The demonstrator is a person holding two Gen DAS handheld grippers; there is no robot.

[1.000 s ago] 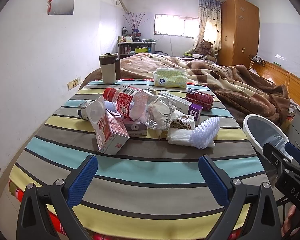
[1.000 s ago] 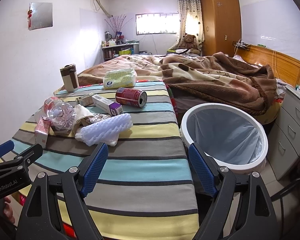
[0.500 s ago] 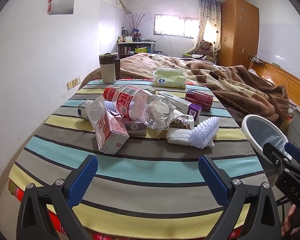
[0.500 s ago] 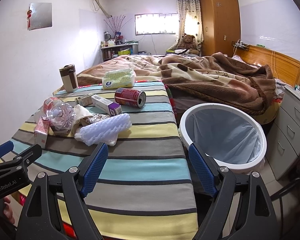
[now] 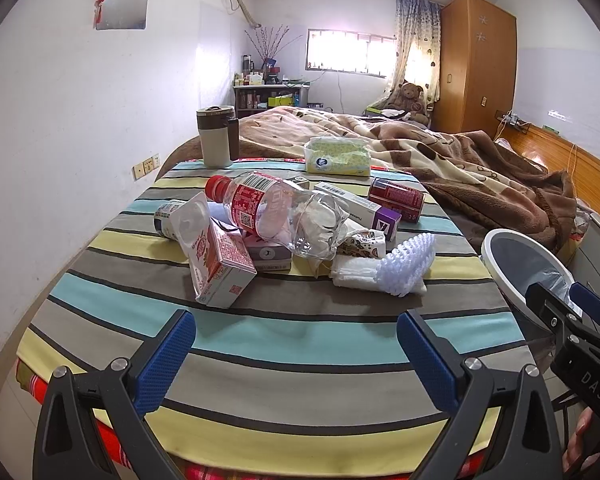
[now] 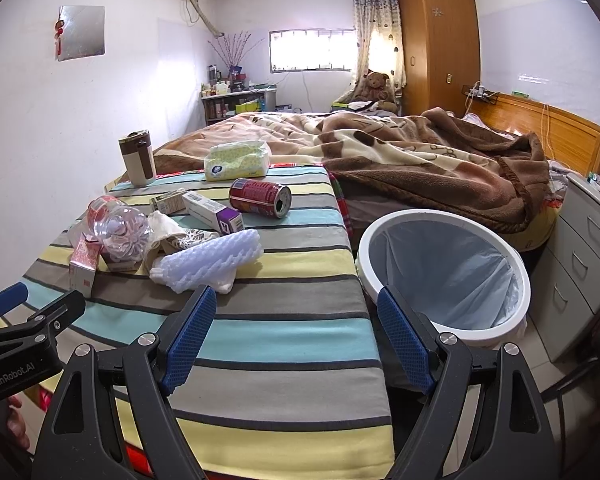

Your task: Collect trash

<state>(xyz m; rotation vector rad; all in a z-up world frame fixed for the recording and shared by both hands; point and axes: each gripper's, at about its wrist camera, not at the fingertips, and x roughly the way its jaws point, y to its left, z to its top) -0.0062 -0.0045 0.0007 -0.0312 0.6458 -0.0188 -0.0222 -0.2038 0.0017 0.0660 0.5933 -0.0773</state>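
A heap of trash lies on the striped table (image 5: 292, 344): a crushed clear bottle (image 5: 276, 212) with a red cap, a red-and-white carton (image 5: 220, 264), a purple-ended box (image 5: 360, 208), a red can (image 5: 396, 198), white foam netting (image 5: 404, 264) on a folded tissue. The same can (image 6: 260, 196), foam netting (image 6: 208, 264) and bottle (image 6: 116, 228) show in the right wrist view. A white bin (image 6: 444, 272) with a blue liner stands right of the table. My left gripper (image 5: 296, 344) is open, short of the heap. My right gripper (image 6: 296, 336) is open over the table's near right edge.
A brown-and-cream tumbler (image 5: 216, 136) and a tissue pack (image 5: 336, 156) stand at the table's far end. Behind lies a bed with a brown blanket (image 6: 420, 160). Grey drawers (image 6: 580, 256) stand right of the bin. A white wall (image 5: 60, 140) runs along the left.
Both views have shifted only slightly; the bin has drifted a little left in the right wrist view. The trash has not moved and both grippers stay open.
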